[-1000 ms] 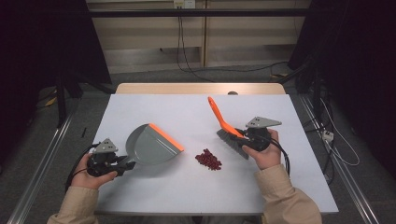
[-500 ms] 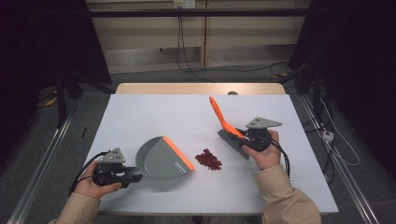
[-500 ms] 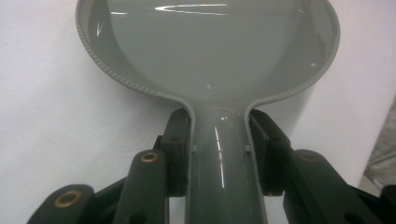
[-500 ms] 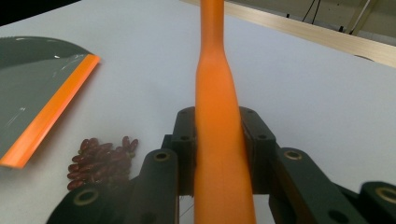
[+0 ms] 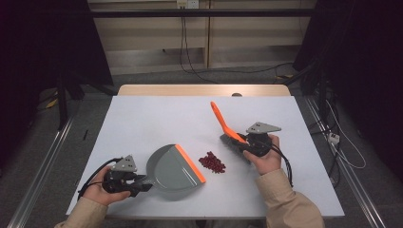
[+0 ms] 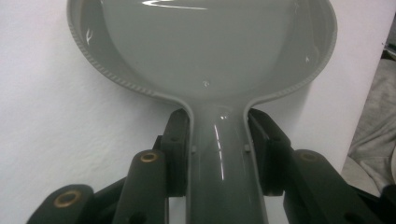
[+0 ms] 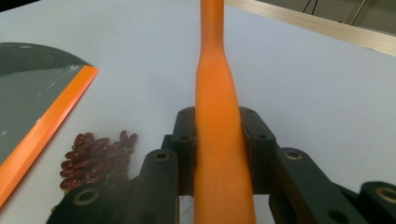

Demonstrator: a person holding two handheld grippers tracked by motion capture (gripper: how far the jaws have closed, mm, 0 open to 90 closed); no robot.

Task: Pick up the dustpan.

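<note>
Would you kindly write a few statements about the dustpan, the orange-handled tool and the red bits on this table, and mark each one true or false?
1. The left hand-held gripper is shut on the grey dustpan's handle. True.
2. The red bits already lie inside the dustpan. False: they sit in a small heap on the white table, just beyond the pan's orange lip.
3. The right hand-held gripper clamps an orange handle. True.
4. The dustpan's orange lip faces away from the heap. False: it faces the heap.
5. The orange handle lies flat on the table. False: in the high view it slants up and away from the right hand.
</note>
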